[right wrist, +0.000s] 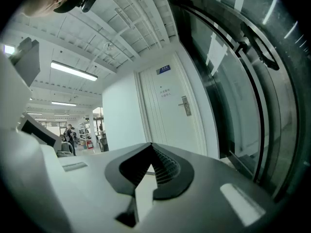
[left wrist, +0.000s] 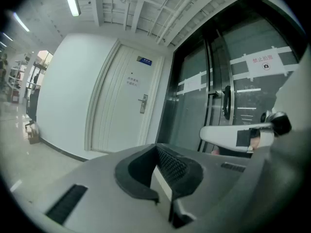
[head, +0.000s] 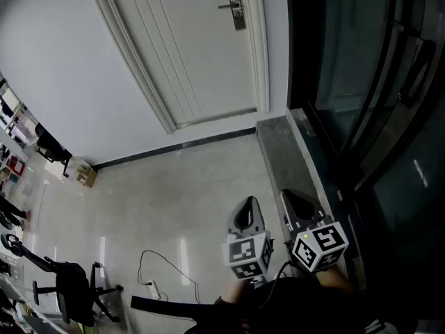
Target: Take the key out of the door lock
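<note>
Head view looks steeply down on a white door [head: 201, 47] at the top of the frame, with its door lock [head: 236, 8] a narrow plate whose long axis runs up the door and whose lever sticks out to the left. The key is too small to make out there, so its direction cannot be told. The left gripper [head: 245, 218] and right gripper [head: 300, 204] sit low in the frame, side by side and well apart from the door, over pale floor tiles; only this view shows an office chair [head: 69, 287] and a cardboard box [head: 85, 174]. Left gripper view has its jaws drawn together with nothing between them, the door lock [left wrist: 143, 104] far ahead, and a blue sign [left wrist: 144, 60] above the door. Right gripper view likewise has its jaws pressed together and empty, the lock plate upright in the distance, and it alone shows dark glass panels [right wrist: 243, 96] close on the right.
</note>
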Action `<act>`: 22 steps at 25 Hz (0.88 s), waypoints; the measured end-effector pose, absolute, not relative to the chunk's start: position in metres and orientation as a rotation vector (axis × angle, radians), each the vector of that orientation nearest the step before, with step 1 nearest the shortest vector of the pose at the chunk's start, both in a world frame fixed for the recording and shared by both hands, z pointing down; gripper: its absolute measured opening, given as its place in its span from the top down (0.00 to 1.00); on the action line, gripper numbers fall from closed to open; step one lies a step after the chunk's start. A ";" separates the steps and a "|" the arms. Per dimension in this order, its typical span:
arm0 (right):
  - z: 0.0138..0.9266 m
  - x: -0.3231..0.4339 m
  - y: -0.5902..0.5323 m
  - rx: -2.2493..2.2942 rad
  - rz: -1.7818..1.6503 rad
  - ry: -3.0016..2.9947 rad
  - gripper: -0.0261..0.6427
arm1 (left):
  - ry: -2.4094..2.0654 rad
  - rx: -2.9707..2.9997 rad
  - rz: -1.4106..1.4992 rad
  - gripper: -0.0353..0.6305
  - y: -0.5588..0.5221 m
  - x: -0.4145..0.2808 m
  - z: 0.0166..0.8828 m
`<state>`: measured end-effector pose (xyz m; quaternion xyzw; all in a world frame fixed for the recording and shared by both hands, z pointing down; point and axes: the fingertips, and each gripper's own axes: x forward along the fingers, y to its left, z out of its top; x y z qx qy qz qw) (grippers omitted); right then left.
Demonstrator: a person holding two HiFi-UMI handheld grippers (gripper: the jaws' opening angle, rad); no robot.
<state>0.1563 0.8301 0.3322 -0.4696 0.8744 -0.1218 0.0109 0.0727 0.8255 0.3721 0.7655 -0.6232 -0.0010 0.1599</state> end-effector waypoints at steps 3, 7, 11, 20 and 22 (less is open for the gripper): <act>0.333 0.157 0.829 -1.471 -0.384 2.730 0.96 | -1.778 2.191 -0.014 0.95 0.823 0.074 0.370; 0.333 0.155 0.829 -1.475 -0.372 2.738 0.96 | -1.769 2.194 -0.016 0.95 0.824 0.076 0.370; 0.333 0.157 0.828 -1.475 -0.370 2.731 0.96 | -1.768 2.197 -0.020 0.95 0.824 0.076 0.370; 0.333 0.156 0.826 -1.477 -0.381 2.704 0.96 | -1.757 2.191 -0.029 0.95 0.827 0.070 0.369; 0.329 0.153 0.824 -1.465 -0.375 2.687 0.96 | -1.761 2.184 -0.028 0.95 0.827 0.064 0.368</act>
